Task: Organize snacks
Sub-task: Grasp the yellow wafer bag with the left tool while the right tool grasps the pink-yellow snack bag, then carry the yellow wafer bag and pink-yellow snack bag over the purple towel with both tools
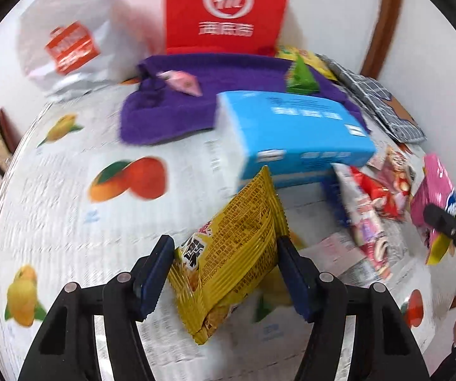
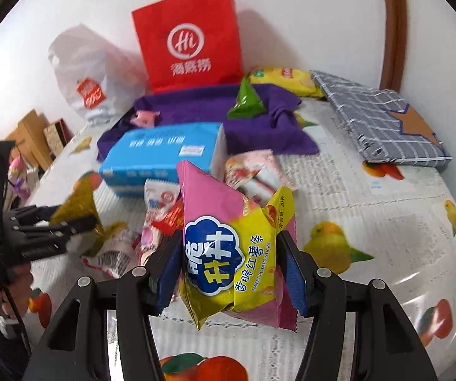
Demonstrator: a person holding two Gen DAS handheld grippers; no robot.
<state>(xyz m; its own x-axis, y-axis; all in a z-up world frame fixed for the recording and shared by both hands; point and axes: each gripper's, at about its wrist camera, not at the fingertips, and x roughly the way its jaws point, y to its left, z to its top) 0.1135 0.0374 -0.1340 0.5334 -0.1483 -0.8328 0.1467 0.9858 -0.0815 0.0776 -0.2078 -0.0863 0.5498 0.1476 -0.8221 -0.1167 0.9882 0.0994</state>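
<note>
My left gripper (image 1: 224, 279) is shut on a yellow snack packet (image 1: 234, 254) and holds it above the fruit-print tablecloth (image 1: 69, 222). My right gripper (image 2: 231, 273) is shut on a pink and yellow sweet potato sticks bag (image 2: 231, 247), also lifted; that bag shows at the right edge of the left wrist view (image 1: 434, 197). The left gripper with its yellow packet (image 2: 75, 206) shows at the left of the right wrist view. A pile of red and white snack packets (image 1: 373, 209) lies beside a blue tissue pack (image 1: 294, 133). A green triangular packet (image 2: 247, 101) and a pink one (image 2: 145, 117) lie on a purple cloth (image 2: 196, 108).
A red paper bag (image 2: 189, 38) and a white plastic bag (image 2: 85, 70) stand against the back wall. A yellow chip bag (image 2: 285, 79) and a grey checked folded cloth (image 2: 380, 117) lie at the back right. Cardboard boxes (image 2: 37, 136) sit beyond the table's left edge.
</note>
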